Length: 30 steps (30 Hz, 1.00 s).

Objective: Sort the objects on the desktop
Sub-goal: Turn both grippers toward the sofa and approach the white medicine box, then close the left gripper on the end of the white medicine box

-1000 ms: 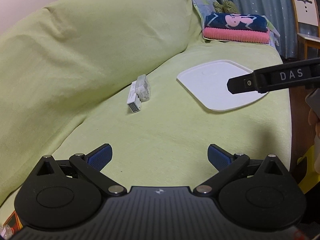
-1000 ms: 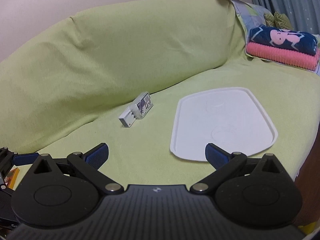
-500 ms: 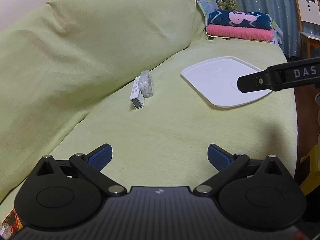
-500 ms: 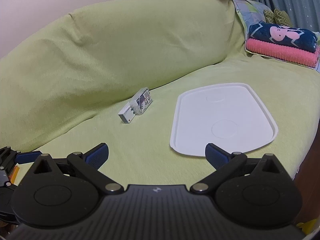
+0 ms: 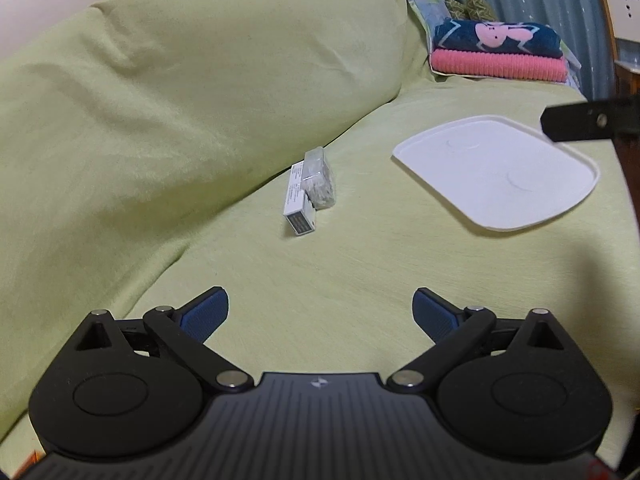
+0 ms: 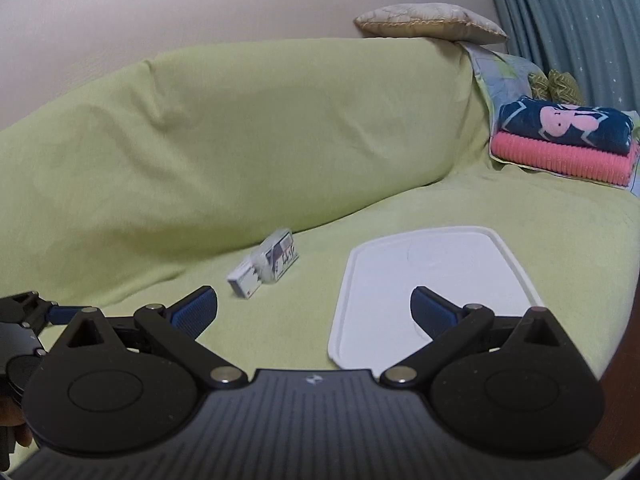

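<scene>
**Both hand-held grippers wide open and empty above the sofa**

My left hand-held gripper (image 5: 320, 312) hangs over the green-covered sofa seat (image 5: 360, 264) with its jaws spread wide. The blue pads (image 5: 204, 314) are far apart and nothing lies between them; they touch nothing. Ahead of them, on the seat near the fold where the backrest begins, lies a small white box (image 5: 298, 206) with a clear-wrapped packet (image 5: 319, 178) pressed against its right side. The two touch each other and lie flat on the cover, well apart from my fingers.

To the right of that pair, also on the seat, sits a white tray (image 5: 496, 168), flat and empty. A black finger of my right hand-held gripper pokes in from the right edge of this view above the tray's far corner.

My right hand-held gripper (image 6: 314, 308) is likewise fully spread, with nothing held and nothing touched. From its camera the right blue pad (image 6: 434, 312) overlaps the near part of the tray (image 6: 432, 256), but I cannot tell how far above it the pad hangs. The box (image 6: 244, 280) and packet (image 6: 278, 258) lie to the left of the tray, beyond my left pad.

At the far end of the sofa lies a folded stack, a navy towel (image 6: 564, 126) on a pink one (image 6: 560, 160), and a cushion (image 6: 428, 26) rests on top of the backrest.
</scene>
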{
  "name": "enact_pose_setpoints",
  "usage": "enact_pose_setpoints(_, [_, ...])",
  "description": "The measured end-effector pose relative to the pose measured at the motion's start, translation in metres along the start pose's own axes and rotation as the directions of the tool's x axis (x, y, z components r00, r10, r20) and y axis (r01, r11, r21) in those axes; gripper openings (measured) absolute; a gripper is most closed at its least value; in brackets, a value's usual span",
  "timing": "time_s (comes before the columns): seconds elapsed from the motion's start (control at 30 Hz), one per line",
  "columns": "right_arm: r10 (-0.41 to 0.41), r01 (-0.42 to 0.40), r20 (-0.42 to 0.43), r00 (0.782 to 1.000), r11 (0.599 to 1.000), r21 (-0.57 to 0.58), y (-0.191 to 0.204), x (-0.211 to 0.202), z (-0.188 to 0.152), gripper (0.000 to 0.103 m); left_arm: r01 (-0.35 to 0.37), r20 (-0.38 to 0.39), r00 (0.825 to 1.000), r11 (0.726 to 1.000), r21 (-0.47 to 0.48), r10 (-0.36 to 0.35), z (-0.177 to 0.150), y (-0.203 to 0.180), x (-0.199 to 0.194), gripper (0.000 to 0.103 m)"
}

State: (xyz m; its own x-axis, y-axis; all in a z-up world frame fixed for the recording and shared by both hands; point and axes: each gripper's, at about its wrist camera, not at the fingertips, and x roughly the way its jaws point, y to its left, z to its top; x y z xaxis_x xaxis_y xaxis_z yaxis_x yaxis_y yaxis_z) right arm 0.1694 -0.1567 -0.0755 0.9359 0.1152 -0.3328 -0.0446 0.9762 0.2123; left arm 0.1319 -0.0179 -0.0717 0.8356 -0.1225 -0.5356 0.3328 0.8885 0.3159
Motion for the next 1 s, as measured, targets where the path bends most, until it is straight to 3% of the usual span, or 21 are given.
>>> enact_pose_setpoints(0.1, [-0.002,0.002,0.027,1.0,1.0,-0.016,0.0,0.007,0.001,0.102,-0.011,0.0,1.0,1.0,0.002,0.011,0.005,0.005,0.021,0.098])
enact_pose_setpoints(0.47, [-0.009,0.008,-0.016,1.0,0.997,-0.083,0.009,0.068,0.007,0.102,0.012,0.001,1.0,1.0,-0.021,-0.012,0.028,0.02,0.114,0.089])
enact_pose_setpoints(0.7, [0.008,-0.012,-0.075,0.997,0.999,-0.045,0.006,0.083,0.004,0.102,0.06,0.0,0.998,0.982,-0.179,-0.061,0.038,0.046,0.171,0.087])
enact_pose_setpoints(0.8, [0.012,-0.014,-0.104,0.995,1.0,-0.019,0.001,0.087,0.004,0.102,0.073,-0.016,0.997,0.974,-0.215,-0.079,0.043,0.054,0.191,0.072])
enact_pose_setpoints(1.0, [0.007,-0.008,-0.136,0.991,1.0,0.0,-0.004,0.091,0.002,0.102,0.095,-0.043,0.993,0.967,-0.236,-0.108,0.048,0.057,0.219,0.063])
